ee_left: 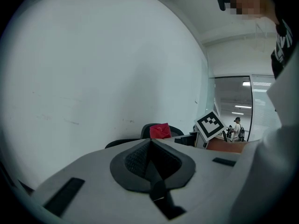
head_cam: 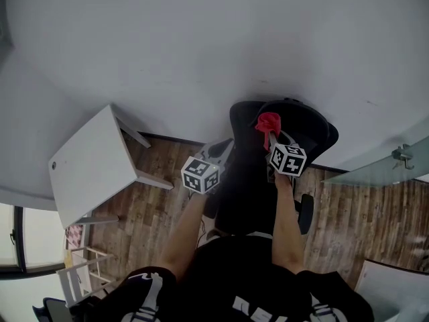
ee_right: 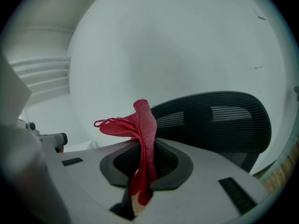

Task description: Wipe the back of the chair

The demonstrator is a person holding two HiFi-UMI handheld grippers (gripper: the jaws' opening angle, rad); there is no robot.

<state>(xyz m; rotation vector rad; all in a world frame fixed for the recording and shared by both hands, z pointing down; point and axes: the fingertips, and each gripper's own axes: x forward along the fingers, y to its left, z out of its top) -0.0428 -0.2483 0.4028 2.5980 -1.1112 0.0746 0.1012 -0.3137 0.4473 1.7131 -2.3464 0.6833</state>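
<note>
A black mesh office chair (head_cam: 288,123) stands against the white wall, straight ahead of me; its backrest (ee_right: 219,122) fills the right of the right gripper view. My right gripper (head_cam: 273,141) is shut on a red cloth (head_cam: 268,123), which sticks up from the jaws (ee_right: 142,125) just in front of the backrest's top. My left gripper (head_cam: 218,154) is held to the left of the chair, its jaws closed together with nothing between them (ee_left: 152,164). From the left gripper view the red cloth (ee_left: 160,130) and chair top (ee_left: 145,132) show beyond the jaws.
A white side table (head_cam: 94,166) stands at the left on the wooden floor (head_cam: 348,220). A glass partition (head_cam: 389,163) runs at the right. A wooden rack (head_cam: 84,267) is at the lower left. A person (ee_left: 239,129) stands far off in the hallway.
</note>
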